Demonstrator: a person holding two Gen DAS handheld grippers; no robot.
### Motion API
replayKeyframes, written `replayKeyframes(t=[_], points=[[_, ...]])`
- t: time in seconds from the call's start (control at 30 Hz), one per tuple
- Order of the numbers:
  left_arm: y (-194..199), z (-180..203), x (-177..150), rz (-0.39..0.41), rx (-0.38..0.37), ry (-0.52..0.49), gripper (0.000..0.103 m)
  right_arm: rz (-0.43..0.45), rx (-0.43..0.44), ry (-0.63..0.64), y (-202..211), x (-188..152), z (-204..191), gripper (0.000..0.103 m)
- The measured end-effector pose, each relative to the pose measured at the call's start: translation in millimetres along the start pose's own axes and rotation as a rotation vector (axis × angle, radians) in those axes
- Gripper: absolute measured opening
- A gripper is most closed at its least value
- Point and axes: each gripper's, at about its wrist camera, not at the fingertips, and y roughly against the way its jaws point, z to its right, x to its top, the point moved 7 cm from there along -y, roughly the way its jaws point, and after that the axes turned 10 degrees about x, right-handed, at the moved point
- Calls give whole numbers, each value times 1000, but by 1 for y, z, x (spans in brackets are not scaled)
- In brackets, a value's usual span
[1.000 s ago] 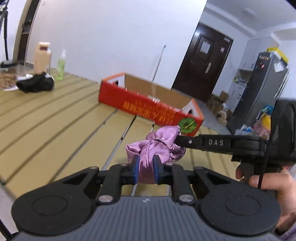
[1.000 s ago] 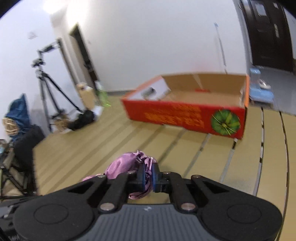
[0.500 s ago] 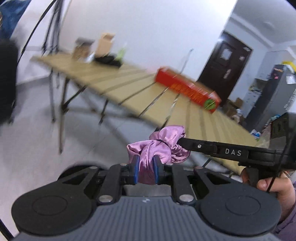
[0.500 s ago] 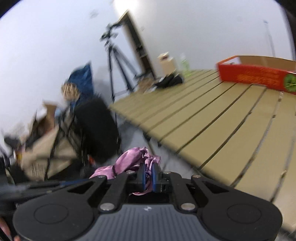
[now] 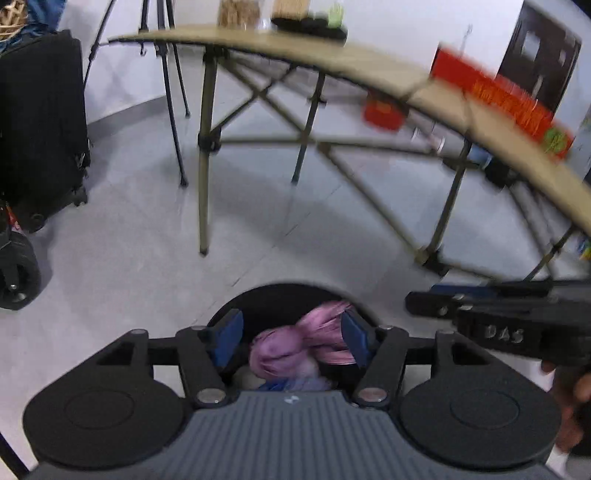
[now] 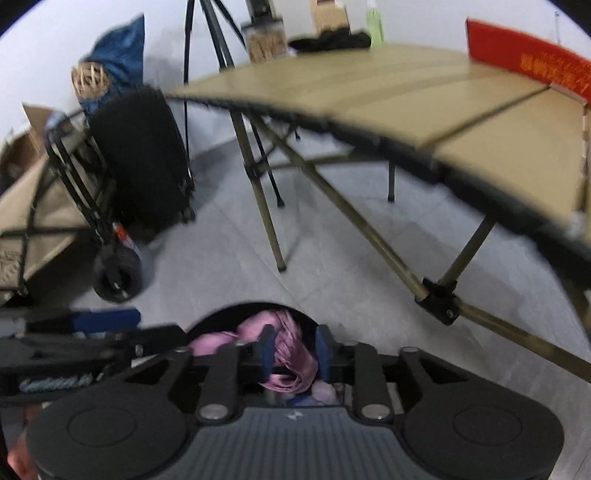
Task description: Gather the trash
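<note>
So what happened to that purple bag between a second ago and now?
Both claws carried the purple bag off the table and down over a black bin on the floor. The left claw and right claw are opening, letting it go. The red box stayed on the table.

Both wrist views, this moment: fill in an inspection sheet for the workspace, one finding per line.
Surface: grey tiled floor; tan slatted folding table behind.
Job's things: pink bag in the mouth of a black bin, over paler trash.
Clutter: red carton, green bottle and dark cloth on the table.
Grippers: left gripper opening, pads clear of the bag; right gripper opening, bag fabric hanging between its pads.
Cables: nothing seen.
Surroundings: black suitcase, tripod, wheeled cart. Heavy motion blur.
</note>
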Motion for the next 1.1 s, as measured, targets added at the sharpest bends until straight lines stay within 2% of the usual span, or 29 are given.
replayKeyframes(t=[0.1,0.17,0.4,0.53,0.63,0.8,0.93,1.1], points=[[-3,-8,0,3,20,-11,67,-33,4,9,-7,-3,2,31],[-5,-16,3,3,46,-2,70,-58,13,18,-8,-7,4,42],[-17,-34,1,-33,80,36,70,-128,26,37,-24,-17,6,43],[-14,-36,1,-29,86,41,72,-123,29,37,-26,-14,4,45],[-11,-34,0,-20,88,33,73,-127,36,55,-23,-15,-1,50],[3,-23,0,4,67,11,77,-135,28,106,-16,-19,-7,53],[15,-18,-8,-32,57,0,78,-135,41,89,-2,-20,-9,53],[48,-14,-12,-2,67,5,78,-97,48,91,24,-20,-20,53]])
